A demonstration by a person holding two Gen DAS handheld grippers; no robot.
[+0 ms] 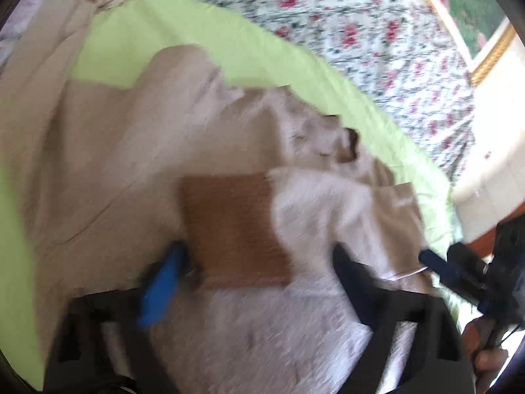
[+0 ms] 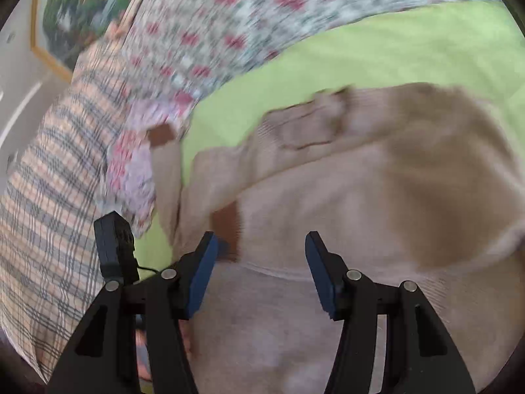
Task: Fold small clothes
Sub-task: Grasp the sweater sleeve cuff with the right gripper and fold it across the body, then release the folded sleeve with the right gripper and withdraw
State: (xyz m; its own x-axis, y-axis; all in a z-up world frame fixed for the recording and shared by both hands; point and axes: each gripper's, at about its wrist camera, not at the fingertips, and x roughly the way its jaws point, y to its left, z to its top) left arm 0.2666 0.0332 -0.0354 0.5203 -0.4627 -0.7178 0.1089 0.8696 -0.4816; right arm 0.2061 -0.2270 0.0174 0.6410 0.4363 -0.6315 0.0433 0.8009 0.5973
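Two black two-finger grippers with blue pads hang over a beige, soft-looking garment [image 1: 108, 151] that lies spread on a light green sheet [image 1: 236, 42]. That sheet covers part of a white bedspread printed with red flowers [image 1: 361, 26].

From the left wrist camera, the left gripper [image 1: 259, 262] stands with its fingers spread apart, and nothing is pinched between the pads; a brown rectangular patch [image 1: 233, 226] on the garment lies in the gap between them, with paler fabric beside it. Motion blur softens the whole view, so whether the pads touch the cloth cannot be told. At the right edge of that view the other tool shows as a dark blue finger and black body, with part of a hand [image 1: 485, 348] holding it below.

From the right wrist camera, the right gripper [image 2: 259, 256] is likewise spread, its blue pads [image 2: 201, 275] apart above the beige fabric and gripping nothing. A small brown cuff [image 2: 229, 229] of the garment sits just beyond the left pad. One sleeve ends in a second brown cuff [image 2: 160, 134] near the sheet's edge. A checked cloth in peach and grey [image 2: 49, 197] lies to the left, beside the flowered bedspread [image 2: 213, 26]. A framed picture [image 2: 72, 16] hangs on the wall behind.
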